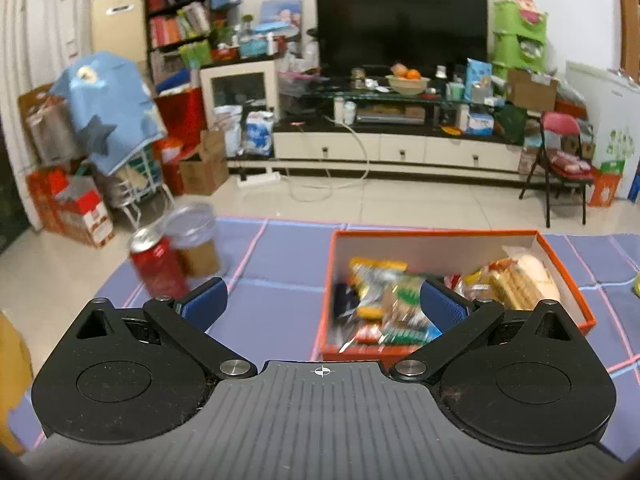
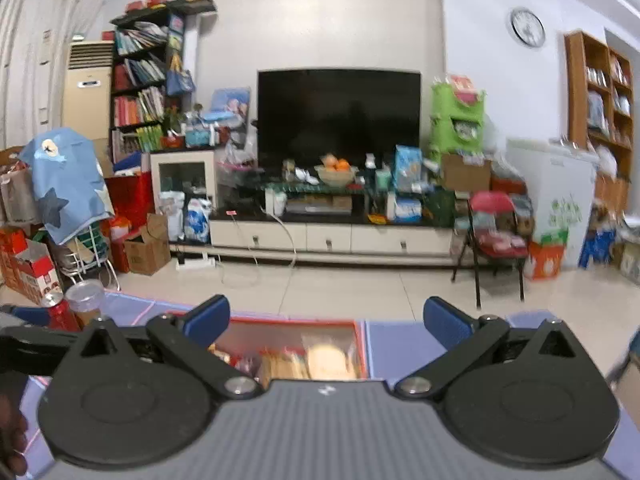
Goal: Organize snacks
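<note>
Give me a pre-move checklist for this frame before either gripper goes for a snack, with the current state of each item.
1. Left gripper open with nothing between its fingers: ok.
2. Right gripper open with nothing between its fingers: ok.
3. Orange box in view, open-topped, already holding snack packets: ok.
4. Red can upright on the purple mat, outside the box: ok.
5. Clear-lidded jar upright behind the can; whether they touch: cannot tell.
6. Packets sharp enough to pick one out: not ok, blurred.
</note>
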Action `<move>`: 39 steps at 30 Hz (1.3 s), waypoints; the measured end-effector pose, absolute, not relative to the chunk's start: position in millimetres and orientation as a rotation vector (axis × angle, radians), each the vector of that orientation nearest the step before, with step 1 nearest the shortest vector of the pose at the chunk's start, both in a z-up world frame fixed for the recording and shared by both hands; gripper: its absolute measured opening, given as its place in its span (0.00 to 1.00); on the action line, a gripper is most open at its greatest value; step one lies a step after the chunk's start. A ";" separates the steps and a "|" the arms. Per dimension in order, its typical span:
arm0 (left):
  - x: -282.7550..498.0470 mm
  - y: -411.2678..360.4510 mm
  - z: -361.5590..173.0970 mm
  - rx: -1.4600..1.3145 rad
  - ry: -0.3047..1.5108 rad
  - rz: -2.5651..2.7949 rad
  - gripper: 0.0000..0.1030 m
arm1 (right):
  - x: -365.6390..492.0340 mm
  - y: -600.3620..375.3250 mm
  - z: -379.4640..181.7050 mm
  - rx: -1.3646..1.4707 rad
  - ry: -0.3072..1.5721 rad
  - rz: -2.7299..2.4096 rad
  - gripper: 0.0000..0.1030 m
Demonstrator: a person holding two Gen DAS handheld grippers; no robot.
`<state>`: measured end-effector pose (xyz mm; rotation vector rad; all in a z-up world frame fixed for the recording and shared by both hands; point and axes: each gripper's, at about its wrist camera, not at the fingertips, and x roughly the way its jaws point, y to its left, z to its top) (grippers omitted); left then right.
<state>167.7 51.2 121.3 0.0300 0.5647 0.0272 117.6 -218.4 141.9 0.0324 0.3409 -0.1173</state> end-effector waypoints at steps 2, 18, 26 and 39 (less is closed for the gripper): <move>154.7 57.8 112.5 0.027 0.589 0.043 0.90 | 102.8 -225.6 133.6 0.098 0.376 -0.105 1.00; 135.4 23.7 74.1 0.071 0.673 0.038 0.90 | 107.5 -175.9 55.9 0.042 0.785 -0.134 0.99; 139.8 11.0 67.5 0.052 0.693 0.013 0.90 | 112.1 -186.2 52.8 0.027 0.779 -0.167 0.99; 125.8 7.4 78.6 0.081 0.619 -0.021 0.90 | 110.8 -186.8 57.9 0.019 0.741 -0.182 0.99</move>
